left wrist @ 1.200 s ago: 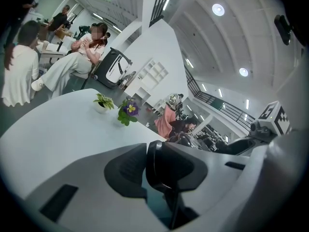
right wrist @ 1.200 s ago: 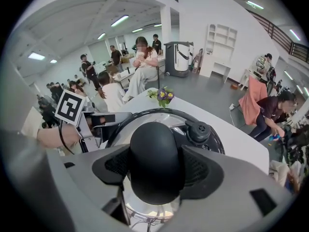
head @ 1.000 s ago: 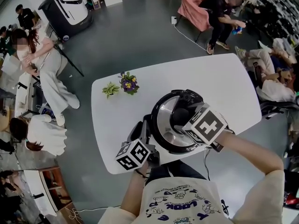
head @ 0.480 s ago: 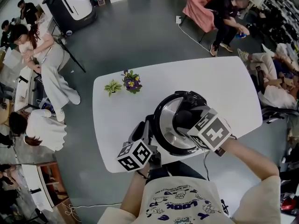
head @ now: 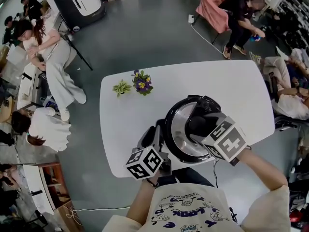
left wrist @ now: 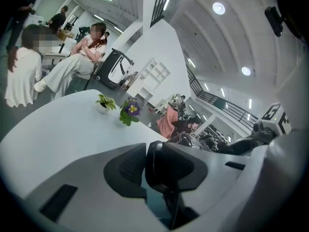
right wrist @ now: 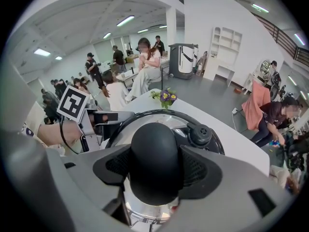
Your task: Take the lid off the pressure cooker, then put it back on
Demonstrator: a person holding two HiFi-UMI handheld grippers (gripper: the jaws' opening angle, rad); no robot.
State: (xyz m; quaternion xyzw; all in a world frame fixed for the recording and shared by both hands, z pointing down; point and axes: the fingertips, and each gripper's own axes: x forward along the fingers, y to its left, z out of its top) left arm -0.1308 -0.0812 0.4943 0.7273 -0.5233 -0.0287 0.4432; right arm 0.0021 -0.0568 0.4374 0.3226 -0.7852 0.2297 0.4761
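1. Left gripper (left wrist: 149, 174), nearest to us, is clenched on the black plastic side handle (left wrist: 173, 166) of the pot and steadies it.
2. Our right gripper (right wrist: 154, 178) points steeply down, and its jaws clasp the round black knob (right wrist: 154, 146) of the shiny steel lid (head: 175, 129).
3. That lid sits flat on the black-rimmed pressure cooker (head: 166, 146), near our edge of the white table (head: 120, 129).
4. We judge that the removal is in hand. The next move probably needs a twist to unlock, then a straight lift.
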